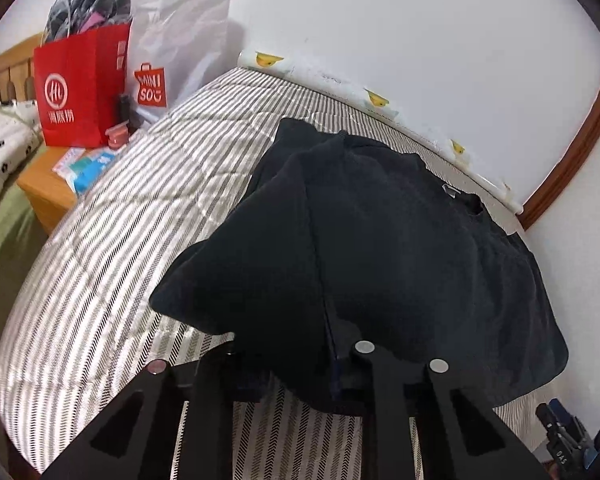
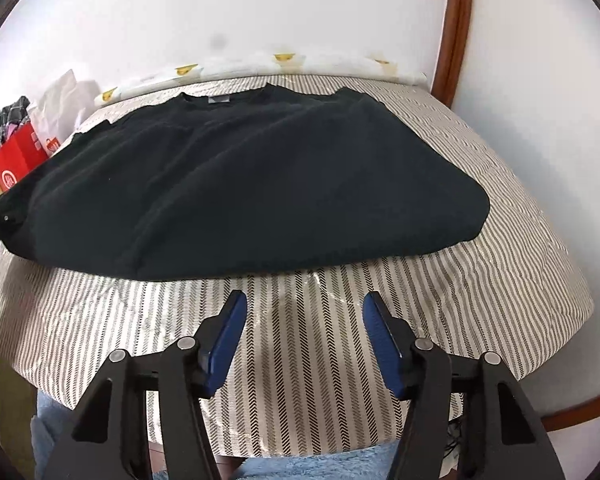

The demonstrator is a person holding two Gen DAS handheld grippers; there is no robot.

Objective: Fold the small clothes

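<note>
Left tongs (image 1: pixel 332 360) have pinched your black shirt's (image 2: pixel 240 184) edge, right tongs (image 2: pixel 302 344) gape empty just beside its hem, so you're barely one fold in.

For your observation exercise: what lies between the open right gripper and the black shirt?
Only bare striped bedcover separates the right gripper from the black shirt, shown in the right wrist view.
</note>
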